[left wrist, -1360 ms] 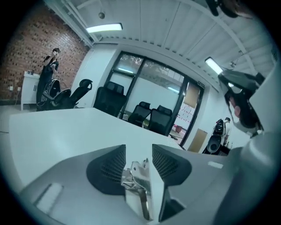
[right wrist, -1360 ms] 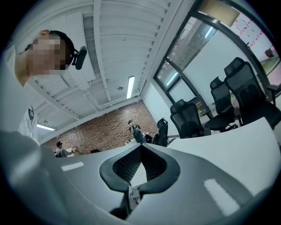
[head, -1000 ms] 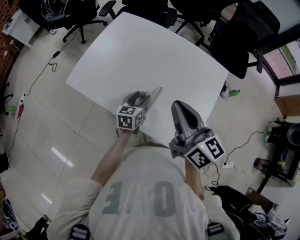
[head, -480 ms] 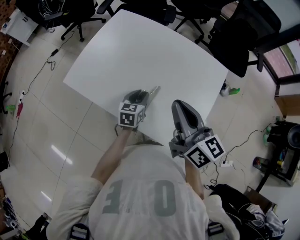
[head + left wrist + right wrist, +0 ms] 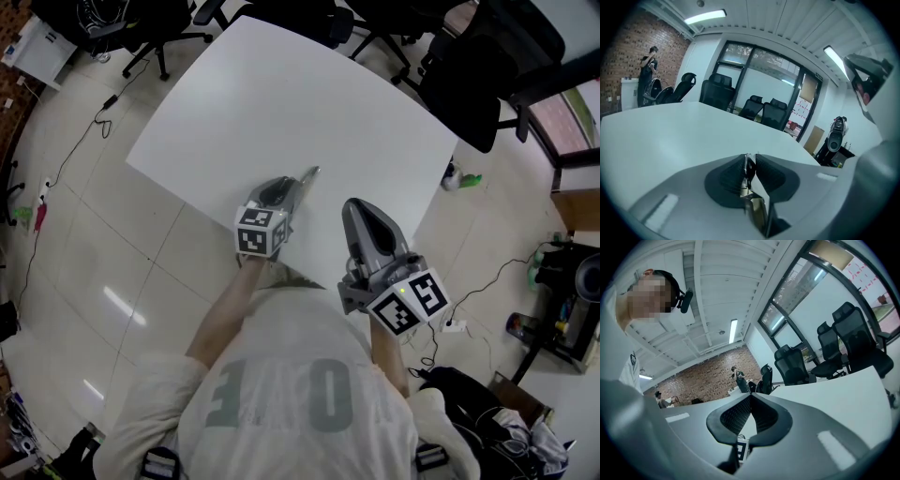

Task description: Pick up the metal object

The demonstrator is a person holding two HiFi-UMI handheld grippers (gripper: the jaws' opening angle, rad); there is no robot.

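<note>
We are gripping the metal strip (image 5: 308,176) in the left gripper (image 5: 291,193), whose jaws have just been closing. The strip is running lengthwise ahead over the white table (image 5: 309,94). The right gripper (image 5: 359,210) is idling, closed and empty.

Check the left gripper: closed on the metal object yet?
Closed. The left gripper jaws have just been closing; both pads press the metal object between them.

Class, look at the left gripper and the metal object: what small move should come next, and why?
Probably a short, straight lift of the left gripper. Its jaws have just been closing and now seem to pinch the thin metal object, which looks not yet raised off the white table.
</note>
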